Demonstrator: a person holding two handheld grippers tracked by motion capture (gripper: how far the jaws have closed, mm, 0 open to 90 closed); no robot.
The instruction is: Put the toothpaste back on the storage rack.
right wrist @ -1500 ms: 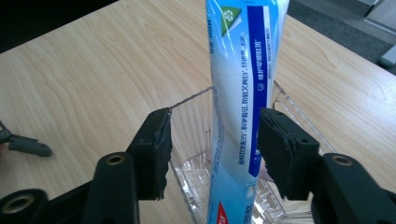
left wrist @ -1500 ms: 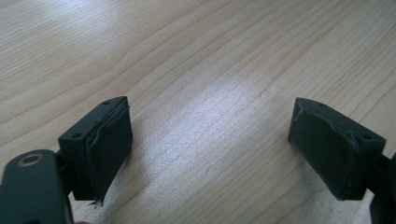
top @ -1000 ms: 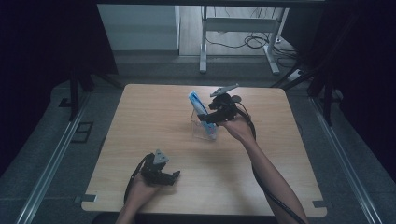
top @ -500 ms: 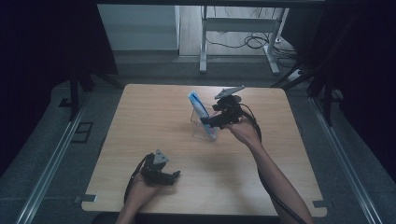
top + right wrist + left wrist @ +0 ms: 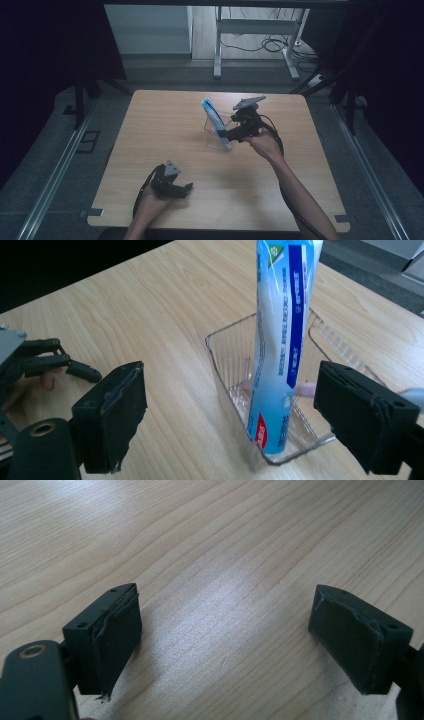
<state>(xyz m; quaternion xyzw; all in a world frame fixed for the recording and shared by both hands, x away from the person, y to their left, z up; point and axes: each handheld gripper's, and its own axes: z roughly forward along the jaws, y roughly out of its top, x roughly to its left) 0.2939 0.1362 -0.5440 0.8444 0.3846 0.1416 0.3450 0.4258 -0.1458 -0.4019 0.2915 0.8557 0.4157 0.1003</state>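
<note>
High view: a light wooden table (image 5: 150, 130) stands on a grey floor, with dark surroundings on both sides. Near the far middle of the tabletop sits a clear plastic tray (image 5: 216, 135), open-topped and rectangular. In it stands a blue-and-white tube (image 5: 214, 117), its lower end resting in the tray and its upper end leaning away toward the far left. In the right gripper view the tube rises nearly upright from the near corner of the tray, with a red mark near its base.

The right gripper (image 5: 231, 134) is just beside the tray on its right, the person's forearm reaching in from the bottom right. Its jaws have just been opening and now stand wide; the tube and tray lie ahead between them, and the pads touch neither.

The left gripper (image 5: 186, 189) rests low at the near left of the table, well apart from the tray. In the left gripper view its jaws stand wide apart over bare wood, with nothing between them.
</note>
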